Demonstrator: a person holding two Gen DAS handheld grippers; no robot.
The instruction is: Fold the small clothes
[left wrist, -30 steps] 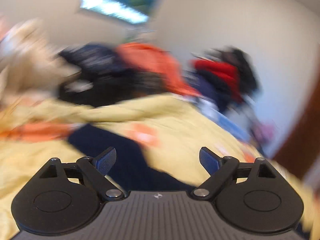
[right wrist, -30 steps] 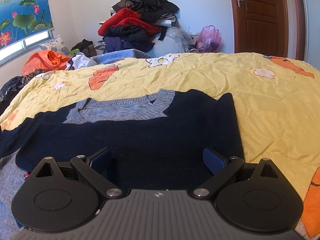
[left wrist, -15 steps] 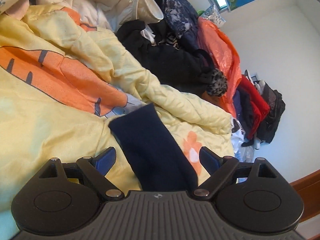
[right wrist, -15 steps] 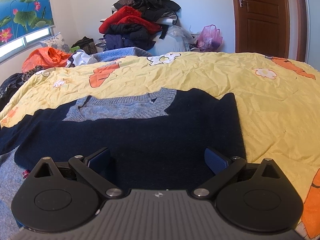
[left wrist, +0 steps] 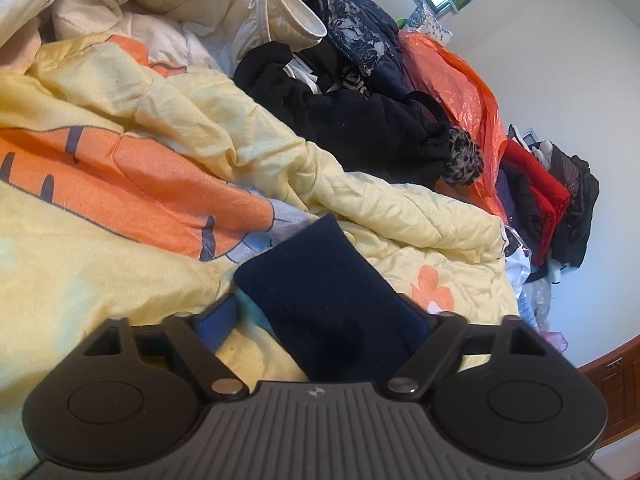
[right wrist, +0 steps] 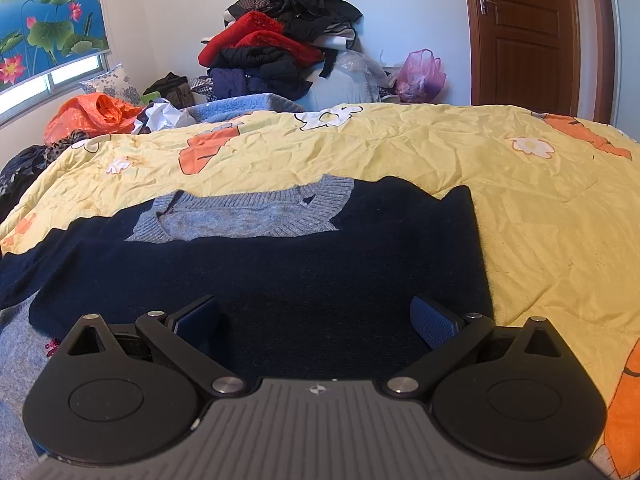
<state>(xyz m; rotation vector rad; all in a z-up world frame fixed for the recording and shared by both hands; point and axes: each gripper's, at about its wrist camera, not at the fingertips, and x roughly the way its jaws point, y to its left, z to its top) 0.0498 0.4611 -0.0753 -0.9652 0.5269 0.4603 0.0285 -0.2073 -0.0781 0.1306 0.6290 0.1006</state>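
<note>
A yellow quilt [right wrist: 400, 152] covers the bed. On it, the right gripper [right wrist: 316, 320] hangs wide open over the navy sweater [right wrist: 280, 276]. The left gripper [left wrist: 324, 316] is closing around the sweater's sleeve [left wrist: 320, 276], pads perhaps not yet pressing. Piled clothes [right wrist: 276, 44] lie at twelve o'clock.

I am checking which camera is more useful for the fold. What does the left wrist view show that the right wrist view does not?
Only the left wrist view shows the navy sleeve lying between the jaws of the left gripper, which are closing, and the cream padded coat.

Only the right wrist view shows the sweater's grey collar, its navy body under the open right gripper, the wooden door and the pink bag.

Both show the yellow quilt, the orange bag and the pile with red clothes.
</note>
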